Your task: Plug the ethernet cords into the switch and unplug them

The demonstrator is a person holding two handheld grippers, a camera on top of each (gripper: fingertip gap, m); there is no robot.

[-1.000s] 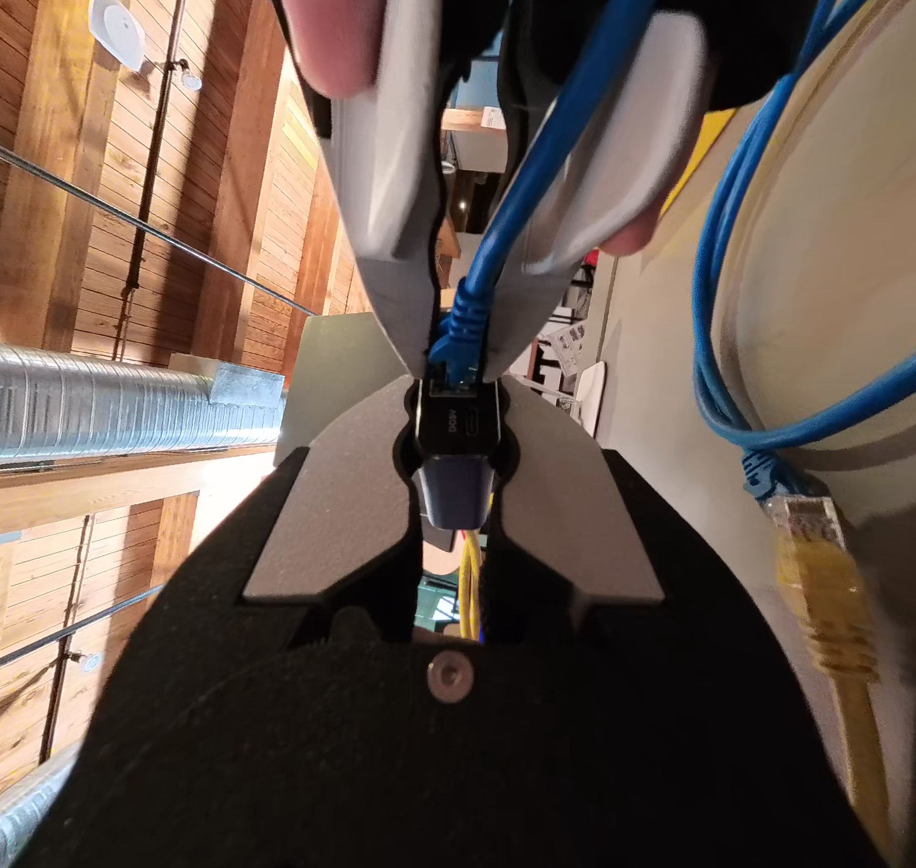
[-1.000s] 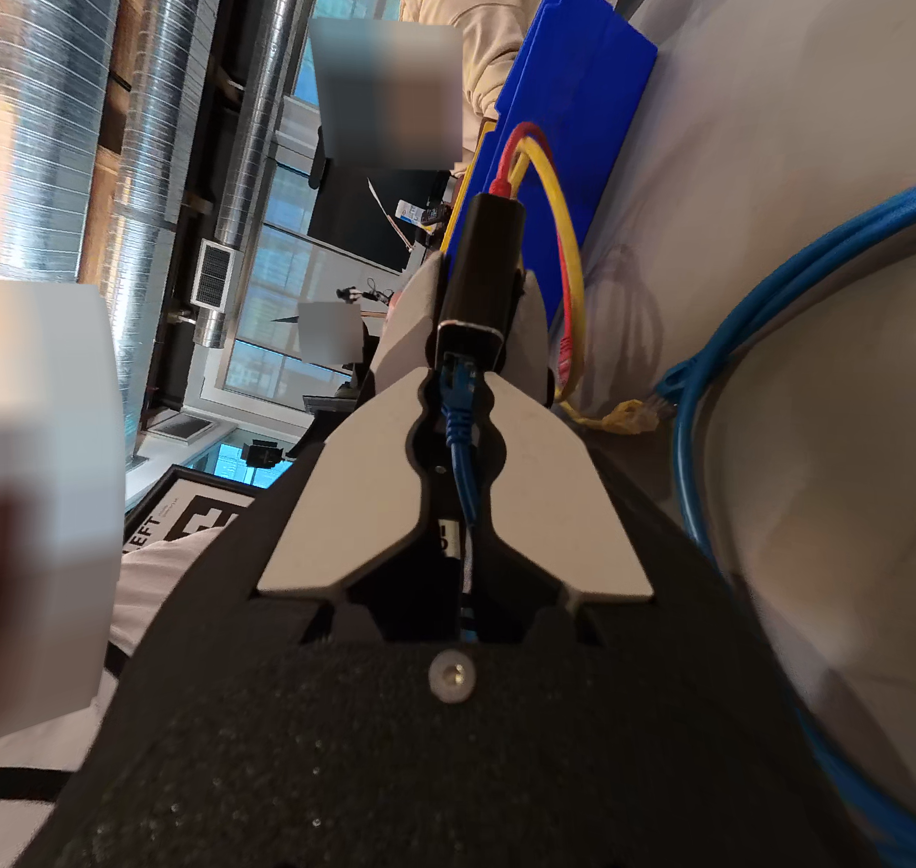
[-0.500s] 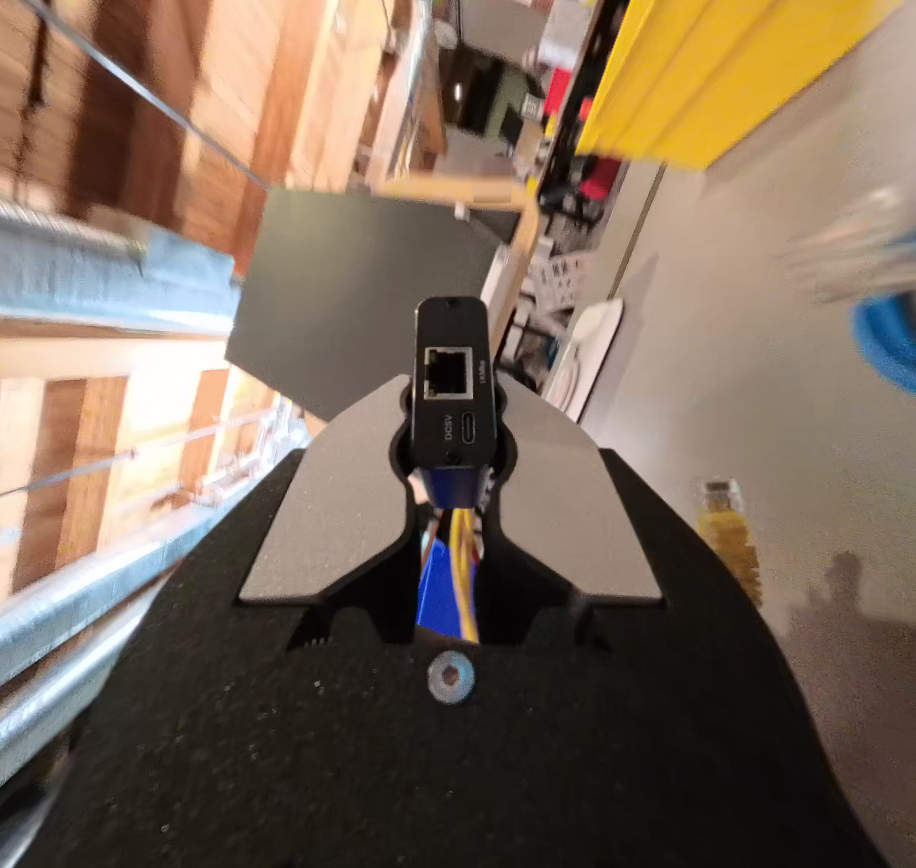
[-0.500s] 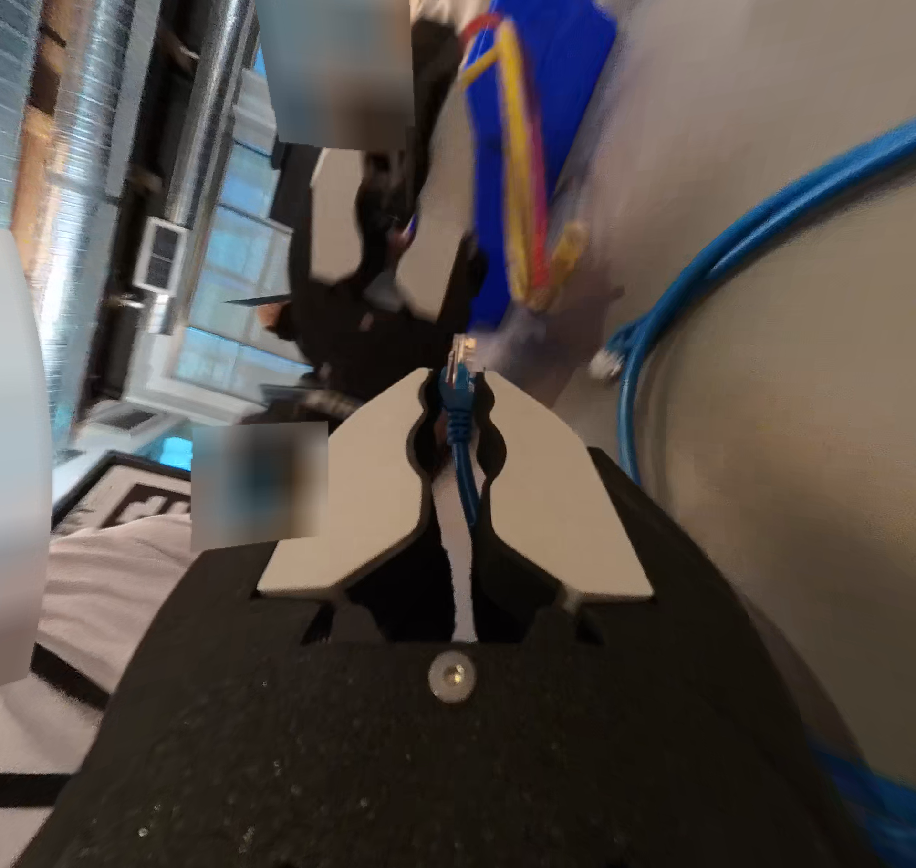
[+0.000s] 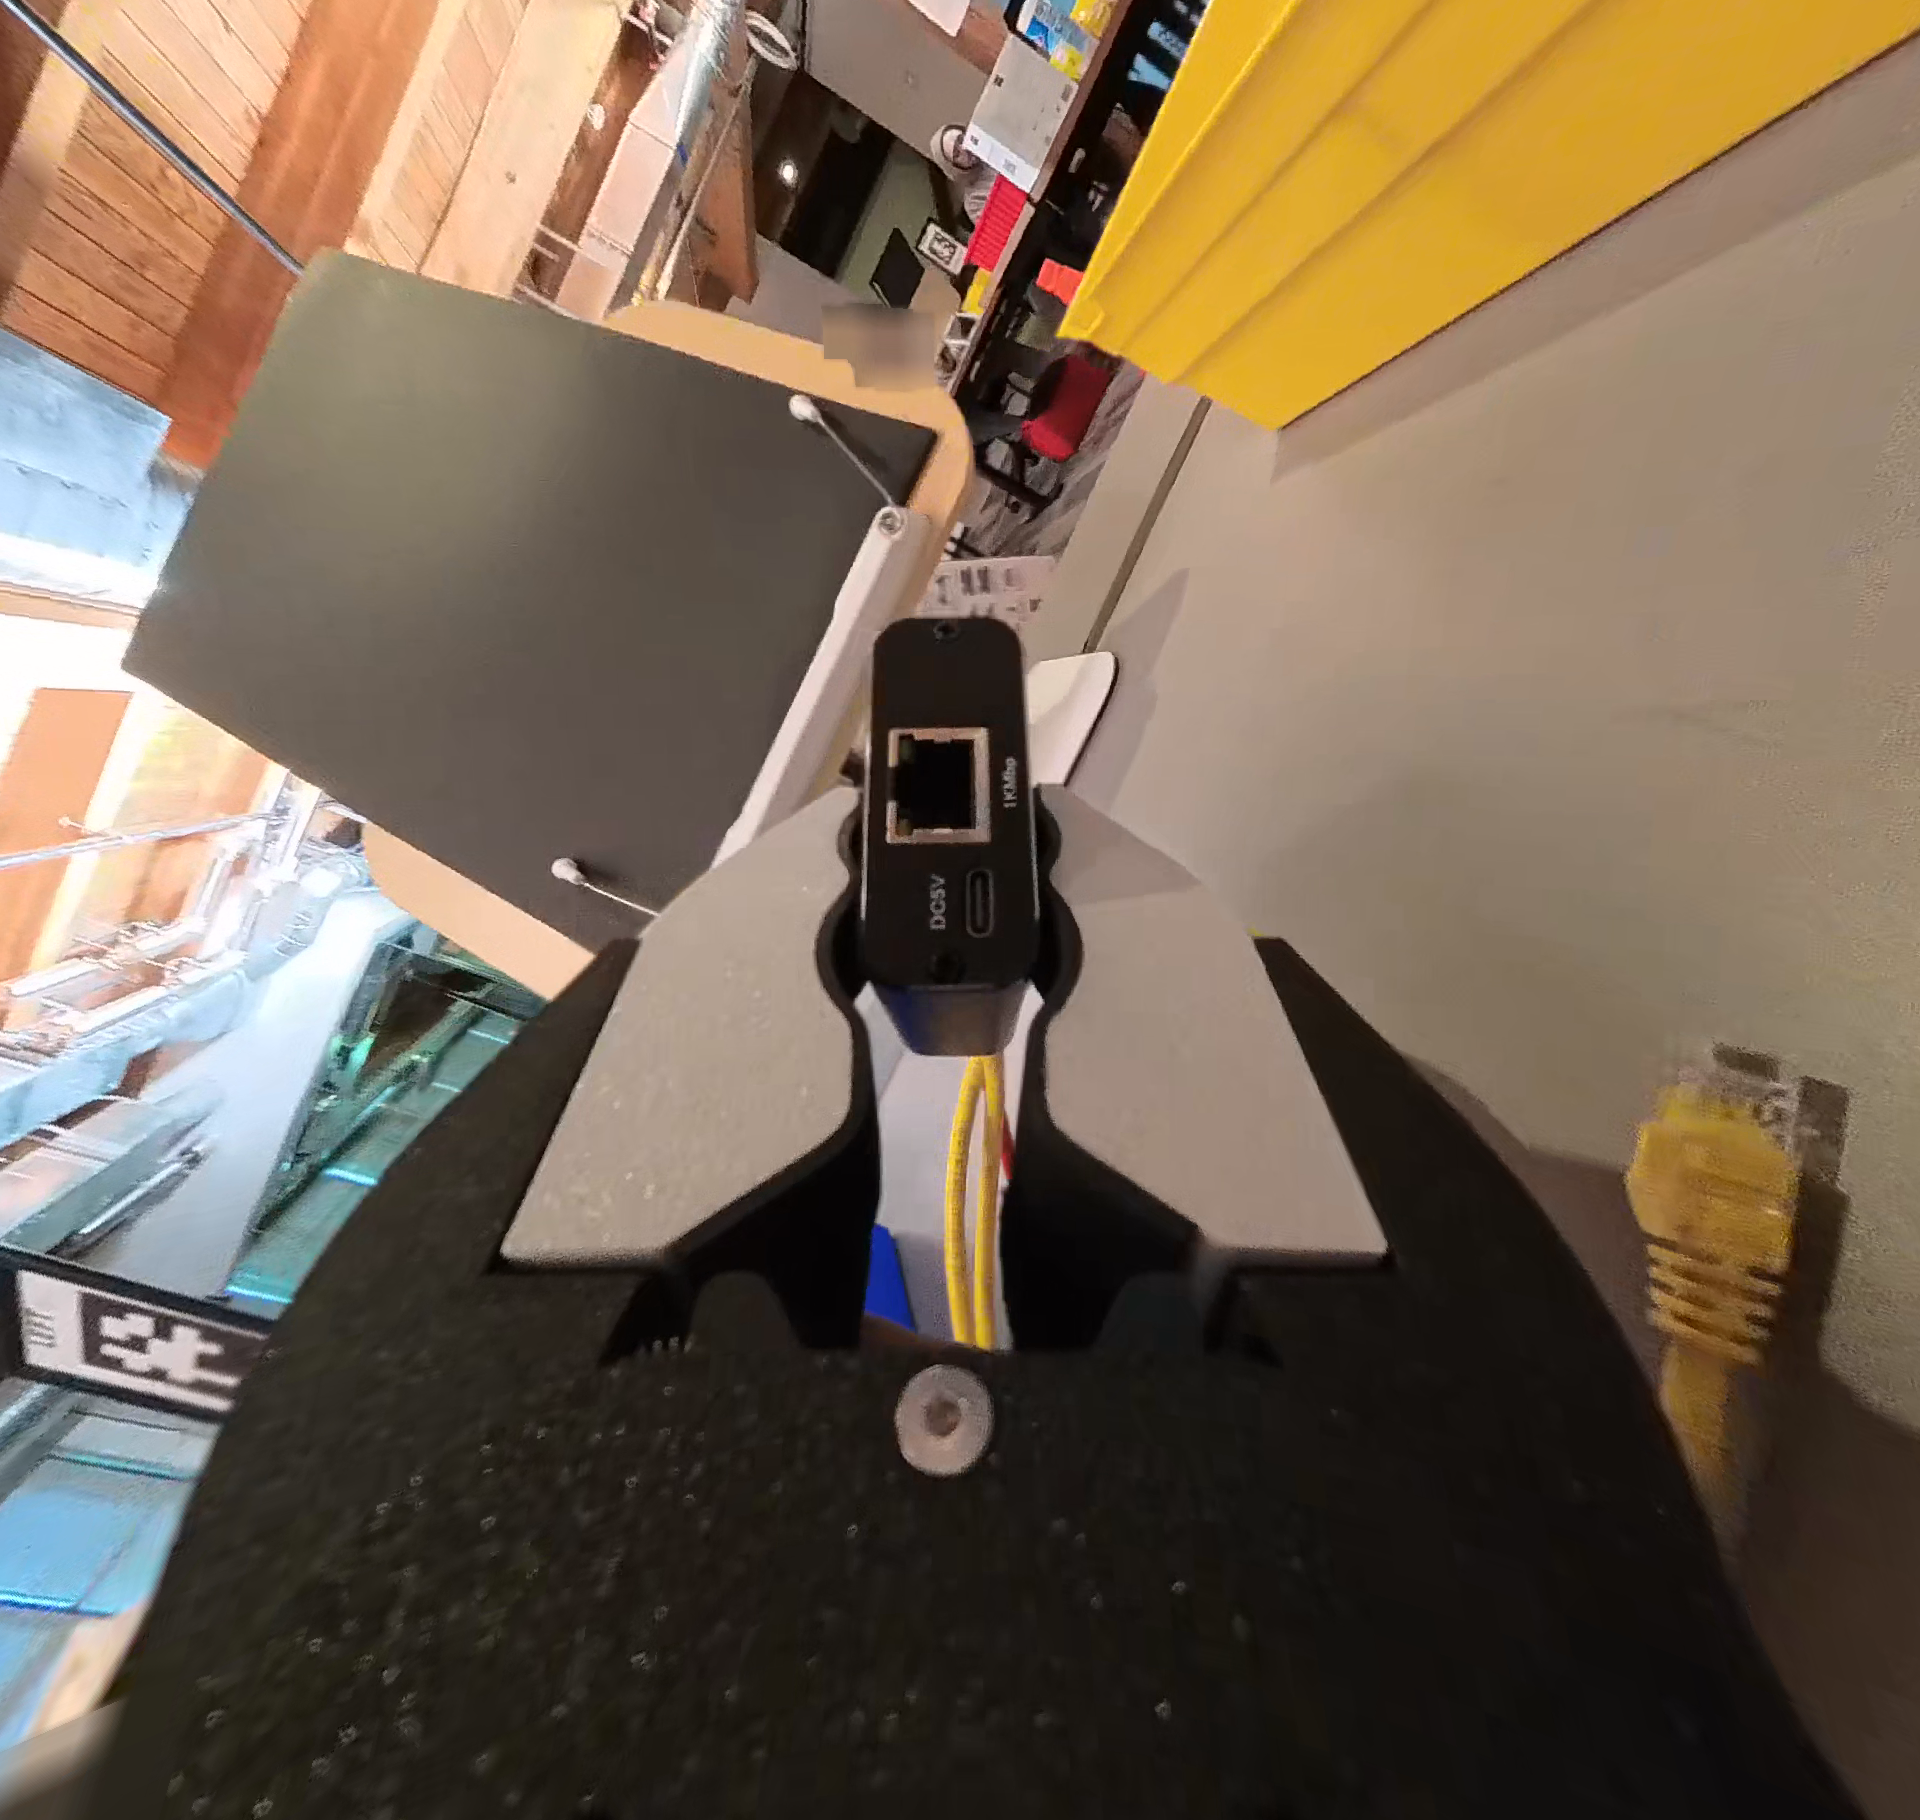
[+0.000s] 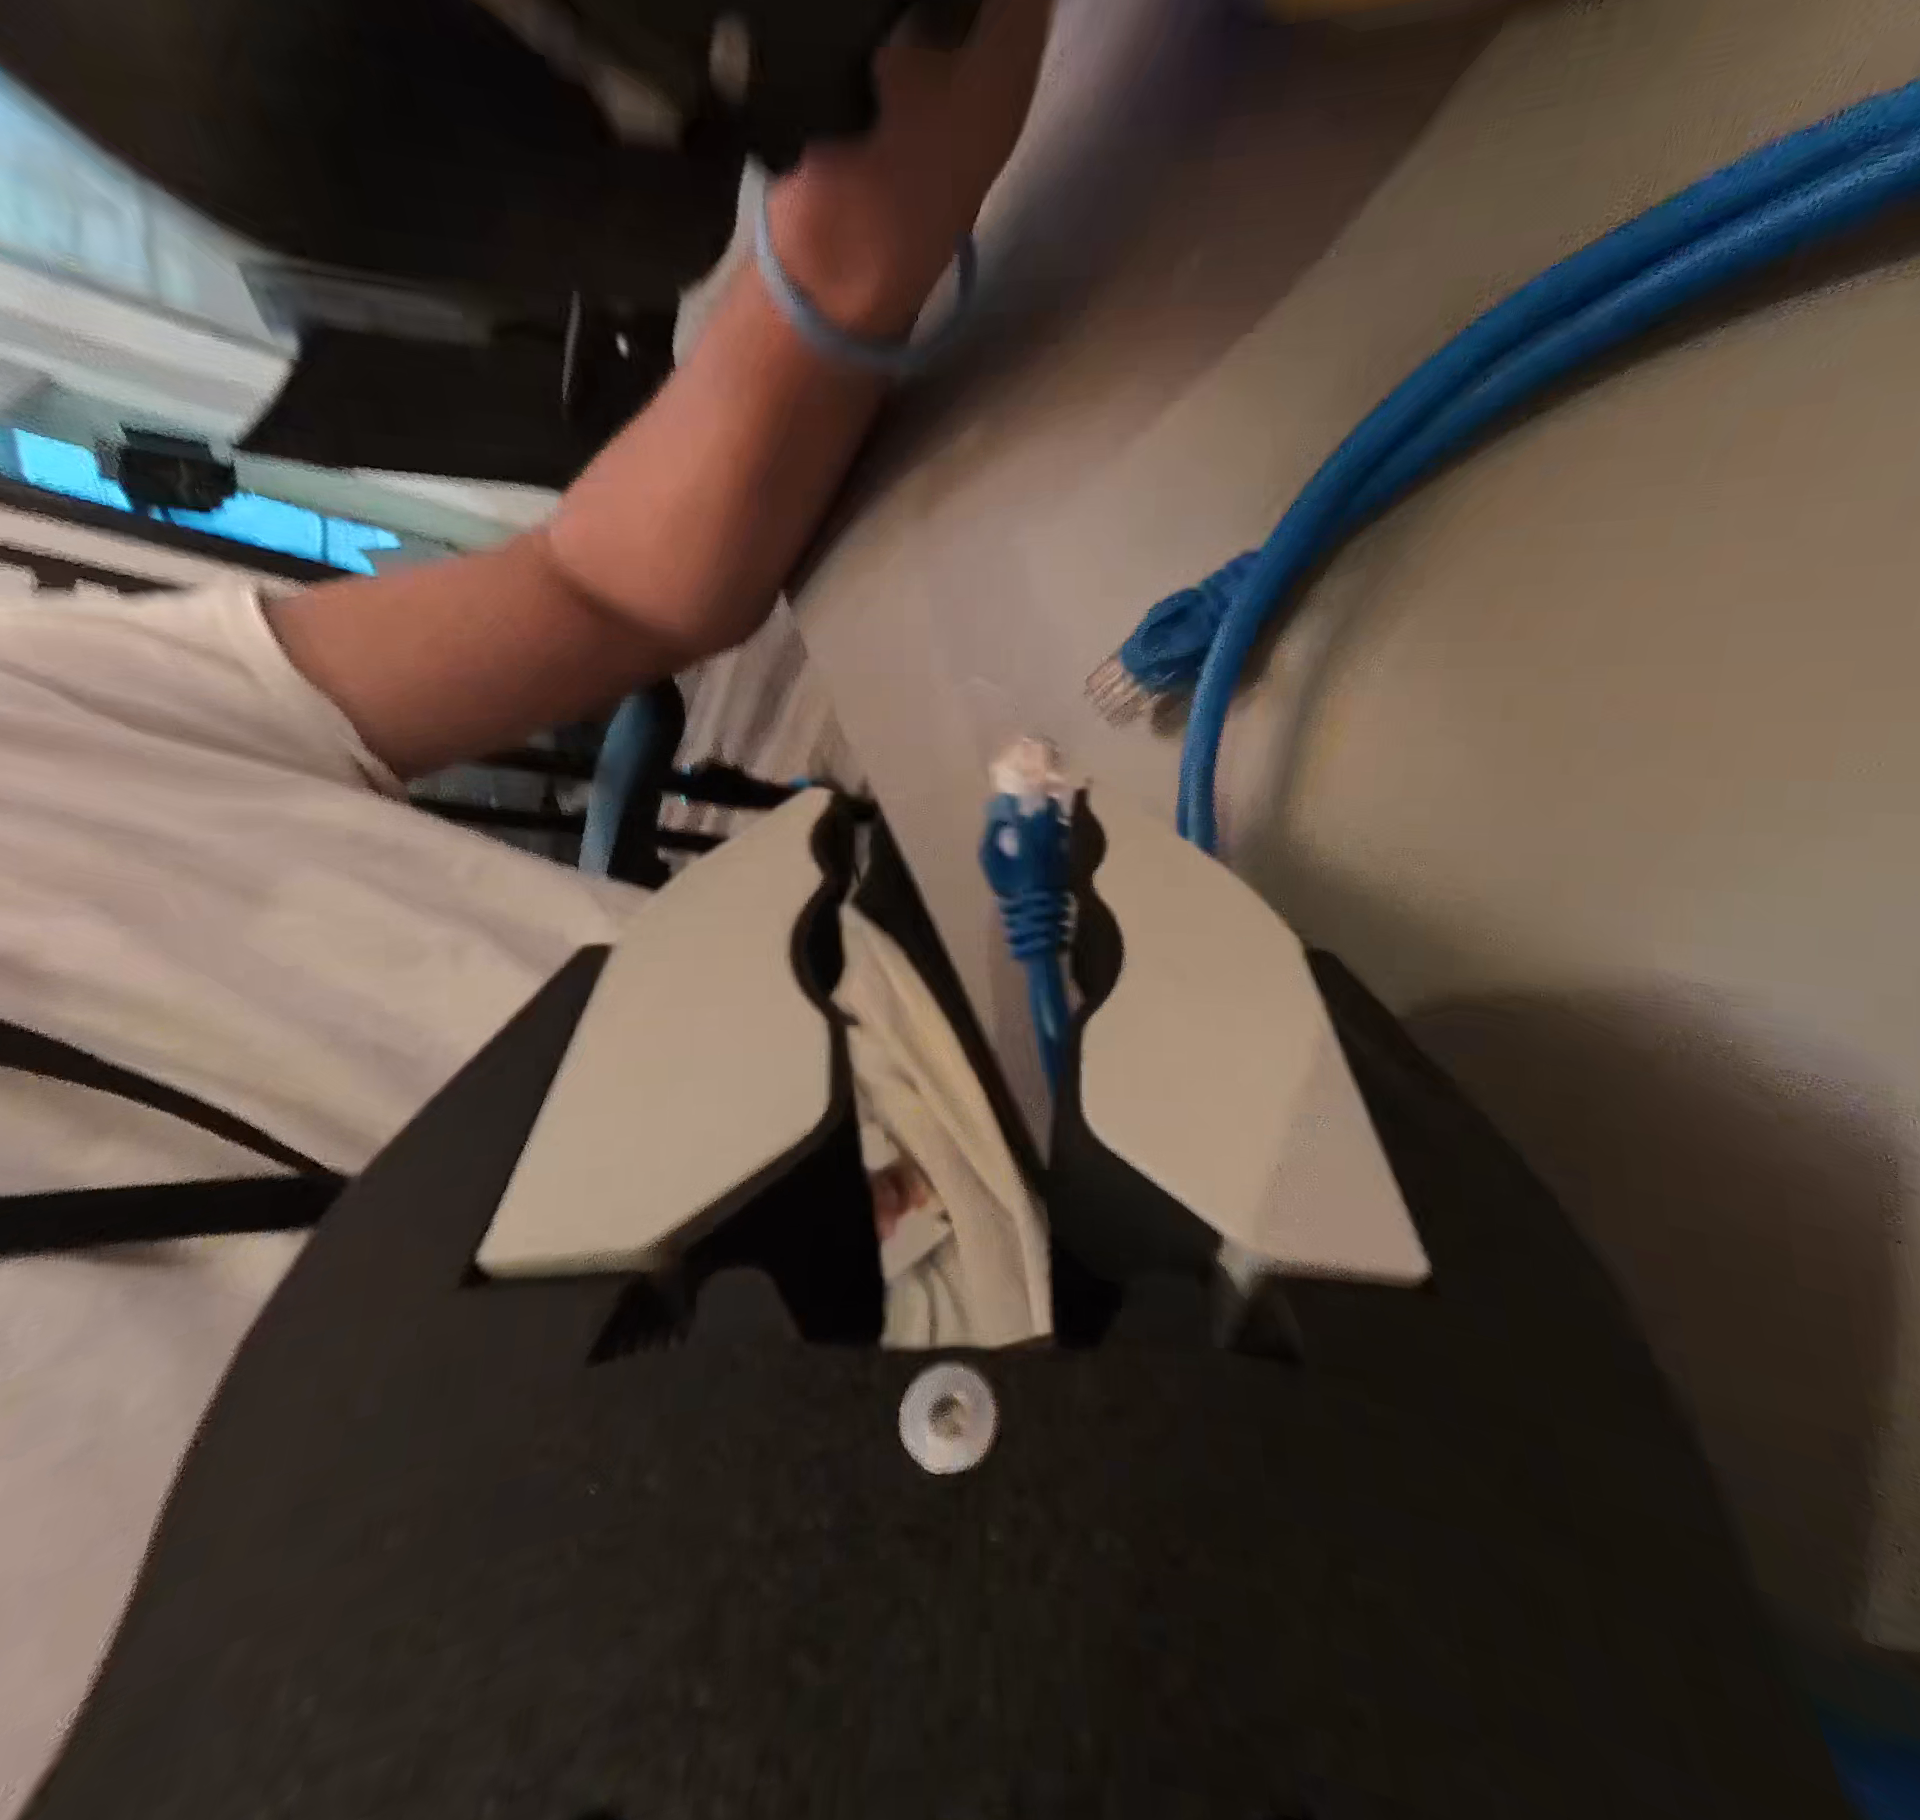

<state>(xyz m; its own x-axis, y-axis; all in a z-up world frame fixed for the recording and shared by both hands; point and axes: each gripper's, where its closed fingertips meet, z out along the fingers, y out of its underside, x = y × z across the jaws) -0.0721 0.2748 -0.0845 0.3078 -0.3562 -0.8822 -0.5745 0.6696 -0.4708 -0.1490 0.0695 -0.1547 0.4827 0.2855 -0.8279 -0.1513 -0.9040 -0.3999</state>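
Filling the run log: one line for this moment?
left gripper shut on switch | port empty | right gripper open | blue plug beside its finger

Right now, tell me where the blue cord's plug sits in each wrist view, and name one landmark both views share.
Left wrist view: the blue plug is not in it; the left gripper holds only the black switch, its port empty.
Right wrist view: blue plug at centre, against the right-hand finger of the open right gripper.
Shared landmark: the grey table.
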